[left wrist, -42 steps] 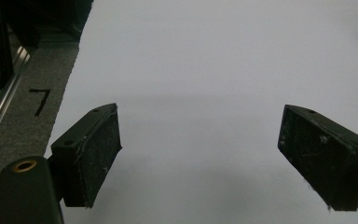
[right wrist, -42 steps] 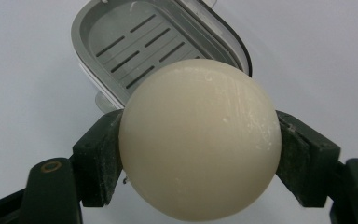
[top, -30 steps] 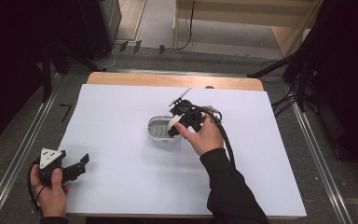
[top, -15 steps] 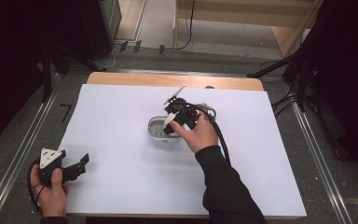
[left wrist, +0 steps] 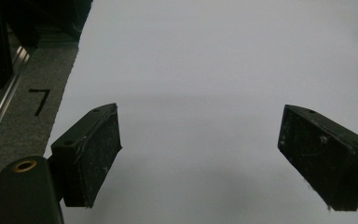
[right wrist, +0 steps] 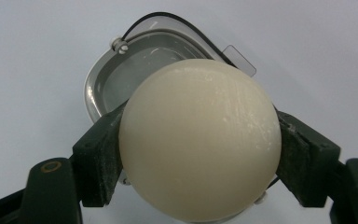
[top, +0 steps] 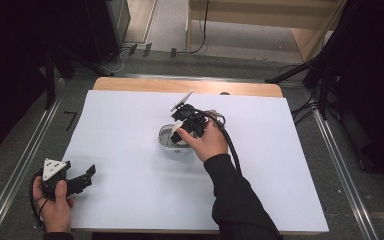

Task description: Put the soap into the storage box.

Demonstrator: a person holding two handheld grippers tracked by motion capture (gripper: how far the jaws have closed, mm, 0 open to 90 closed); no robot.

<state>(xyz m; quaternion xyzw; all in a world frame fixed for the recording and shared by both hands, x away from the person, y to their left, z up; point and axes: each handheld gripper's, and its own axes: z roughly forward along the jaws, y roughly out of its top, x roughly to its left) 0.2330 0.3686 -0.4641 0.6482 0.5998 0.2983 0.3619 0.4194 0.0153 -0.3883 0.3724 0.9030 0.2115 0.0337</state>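
- Resting at the near left corner of the white sheet (top: 130, 200), the left gripper (top: 77, 181) lay low in the person's left hand (top: 55, 210), its jaws spread wide apart with nothing between them.
- In the left gripper view those two black jaws framed bare white sheet, and a strip of grey floor (left wrist: 18, 121) bearing a black mark ran along the sheet's left edge.
- Farther in, near the middle of the sheet, the person's right hand (top: 207, 142) held the right gripper (top: 180, 127) tipped downward, a dark sleeve (top: 235, 200) trailing back to the near edge.
- The right gripper's jaws were clamped on a cream-coloured ball (right wrist: 199, 140), one pad pressing each side of it.
- The ball sat in that grip directly above a small clear container (right wrist: 121, 74) with a grey rim, which stood on the sheet just beneath and behind it; whether ball and container touched could not be told.
- From the high view the container (top: 167, 140) showed just left of the right hand.
- Beyond, the wooden table edge (top: 130, 84) ran along the sheet's far side.
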